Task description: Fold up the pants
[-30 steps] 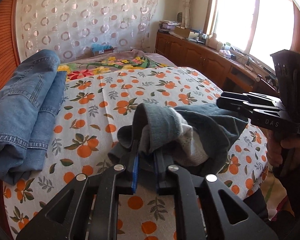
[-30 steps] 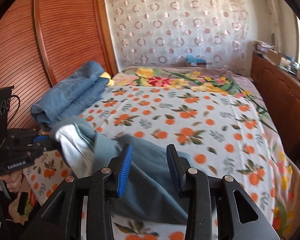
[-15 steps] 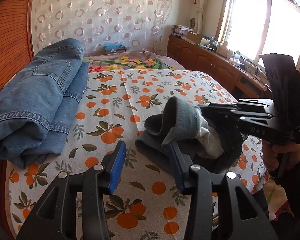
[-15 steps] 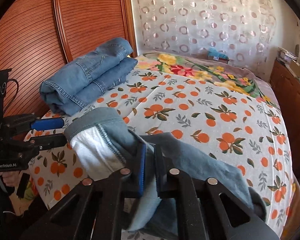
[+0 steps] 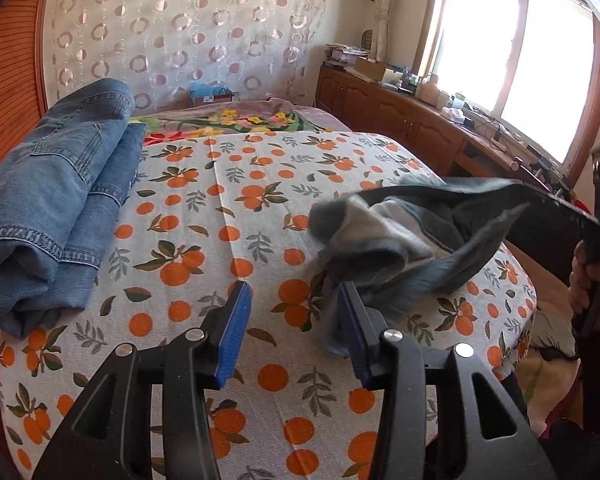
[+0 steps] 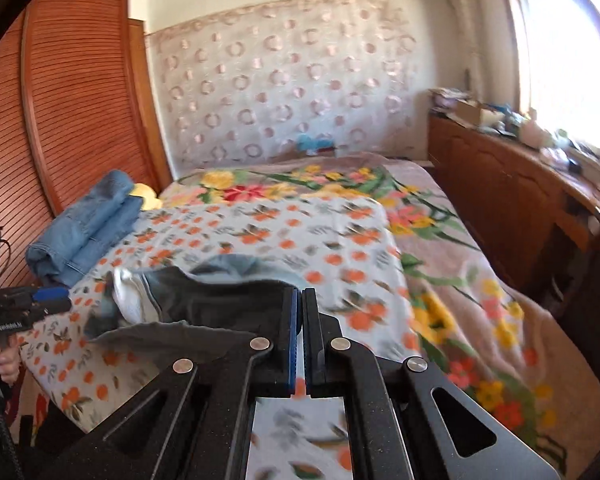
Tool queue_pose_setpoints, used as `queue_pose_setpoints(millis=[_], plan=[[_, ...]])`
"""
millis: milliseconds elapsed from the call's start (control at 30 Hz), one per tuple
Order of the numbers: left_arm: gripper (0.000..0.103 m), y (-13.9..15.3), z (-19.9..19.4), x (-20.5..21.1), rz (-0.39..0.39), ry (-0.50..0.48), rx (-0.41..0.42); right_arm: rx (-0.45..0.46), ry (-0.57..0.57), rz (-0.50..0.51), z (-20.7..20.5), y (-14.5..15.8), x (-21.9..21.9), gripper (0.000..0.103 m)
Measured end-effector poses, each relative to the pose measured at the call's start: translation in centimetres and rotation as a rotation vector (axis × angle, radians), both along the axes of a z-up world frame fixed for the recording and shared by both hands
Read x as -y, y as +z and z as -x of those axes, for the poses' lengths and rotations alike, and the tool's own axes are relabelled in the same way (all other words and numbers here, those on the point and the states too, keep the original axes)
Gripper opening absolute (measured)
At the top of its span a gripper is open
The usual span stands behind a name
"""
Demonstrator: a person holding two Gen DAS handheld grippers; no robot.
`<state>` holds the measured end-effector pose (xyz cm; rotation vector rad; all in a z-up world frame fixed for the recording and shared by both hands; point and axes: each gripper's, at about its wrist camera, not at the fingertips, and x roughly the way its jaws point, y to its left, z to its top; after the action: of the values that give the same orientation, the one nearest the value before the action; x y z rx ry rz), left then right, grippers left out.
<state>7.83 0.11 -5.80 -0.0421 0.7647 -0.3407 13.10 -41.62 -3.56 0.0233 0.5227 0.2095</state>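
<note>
Bedroom w/ orange-print sheet [image 5: 228,216] on bed, folded jeans [image 5: 56,200] by slatted wood door [image 6: 72,112], window [image 5: 512,52] over cabinets; left gripper [image 5: 296,332] half-open, empty, right gripper [image 6: 300,328] clamped on grey pants [image 5: 400,248] lifted off sheet.

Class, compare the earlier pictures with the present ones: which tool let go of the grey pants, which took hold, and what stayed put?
The left tool opened and released the grey pants; its pads now stand apart over the bedsheet. The right tool closed on the pants' edge and pulled them toward the window side, stretching the cloth. The folded jeans stayed where they were.
</note>
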Motion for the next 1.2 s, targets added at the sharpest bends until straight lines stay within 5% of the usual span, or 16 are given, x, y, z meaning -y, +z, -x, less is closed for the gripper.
queue_pose_setpoints(millis=[200,333,567,900,1167,1200], plan=[[0.046,-0.5,-0.2,1.0,-0.001,-0.015,-0.019,-0.119,-0.052,-0.003,0.7,-4.2,2.6,0.002],[0.046,-0.8,0.0,1.8,-0.006,-0.027,-0.032,-0.124,-0.046,-0.005,0.6,-4.2,1.9,0.003],[0.046,-1.2,0.3,2.5,0.000,-0.038,-0.048,-0.056,-0.017,0.056,1.7,-1.8,0.6,0.036],[0.046,-2.1,0.5,3.3,0.009,-0.059,-0.072,-0.097,0.154,0.147,-2.6,-3.4,-5.0,0.036],[0.046,-2.4,0.5,3.4,0.014,-0.062,-0.085,-0.163,0.149,0.172,-7.0,-4.1,-5.6,0.036],[0.046,-2.5,0.5,3.4,0.014,-0.064,-0.086,-0.158,0.142,0.155,-7.2,-4.0,-5.2,0.025]])
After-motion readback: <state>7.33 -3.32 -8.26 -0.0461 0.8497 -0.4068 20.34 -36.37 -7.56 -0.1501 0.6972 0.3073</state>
